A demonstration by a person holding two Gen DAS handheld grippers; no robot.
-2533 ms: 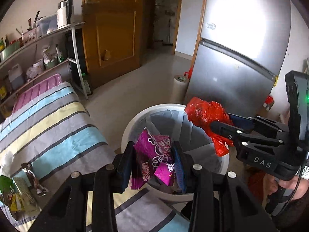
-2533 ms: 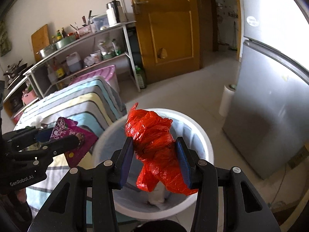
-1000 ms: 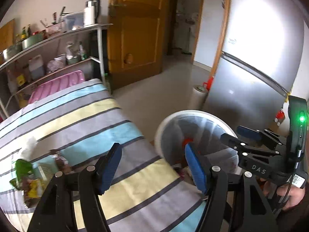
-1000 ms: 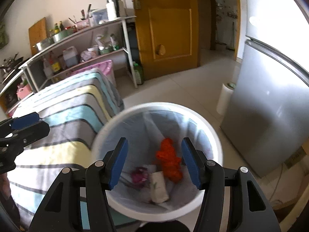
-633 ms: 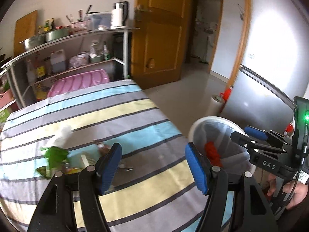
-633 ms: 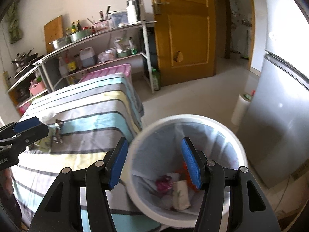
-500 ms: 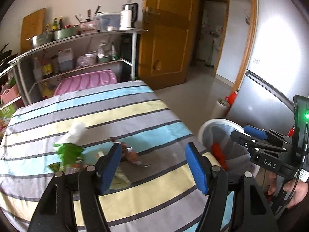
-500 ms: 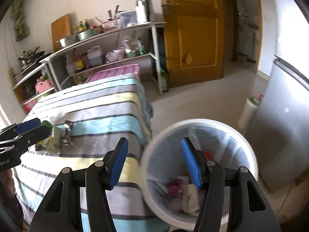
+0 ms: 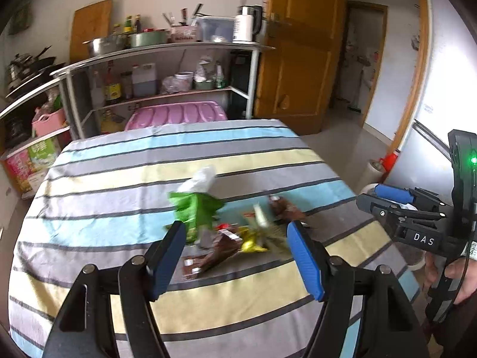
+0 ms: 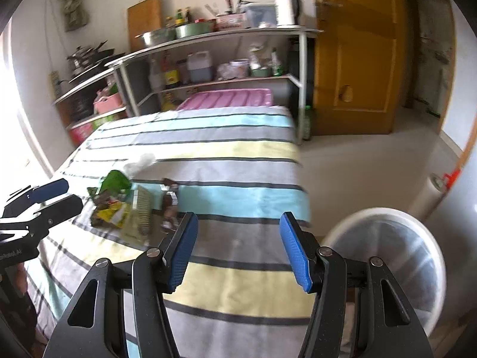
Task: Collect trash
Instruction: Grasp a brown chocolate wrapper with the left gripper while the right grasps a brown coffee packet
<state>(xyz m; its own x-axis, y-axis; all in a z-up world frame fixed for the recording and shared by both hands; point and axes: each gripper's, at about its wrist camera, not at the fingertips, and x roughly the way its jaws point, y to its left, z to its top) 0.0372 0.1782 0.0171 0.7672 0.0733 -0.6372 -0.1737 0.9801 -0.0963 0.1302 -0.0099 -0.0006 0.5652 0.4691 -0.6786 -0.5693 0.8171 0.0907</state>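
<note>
A pile of wrappers lies on the striped tablecloth (image 9: 119, 179): a green wrapper (image 9: 195, 208), a white tissue (image 9: 201, 180), a yellow wrapper (image 9: 252, 240) and a brown wrapper (image 9: 286, 208). My left gripper (image 9: 235, 228) hovers just in front of the pile, its jaws opening with nothing between them. My right gripper (image 10: 238, 217) is open and empty over the cloth, right of the pile (image 10: 119, 211). The white lined bin (image 10: 387, 217) stands on the floor at the right; its contents are hidden.
A metal shelf rack (image 9: 167, 50) with pots and bottles stands behind the table, with a pink lidded box (image 9: 176, 115) under it. A wooden door (image 9: 298, 59) and a grey fridge (image 9: 441, 89) are to the right. A paper roll (image 10: 429, 197) stands on the floor.
Both grippers let go of their trash into the bin, the red bag and the purple wrapper, then swung left to the table. The wrapper pile now sits in front of the left gripper.
</note>
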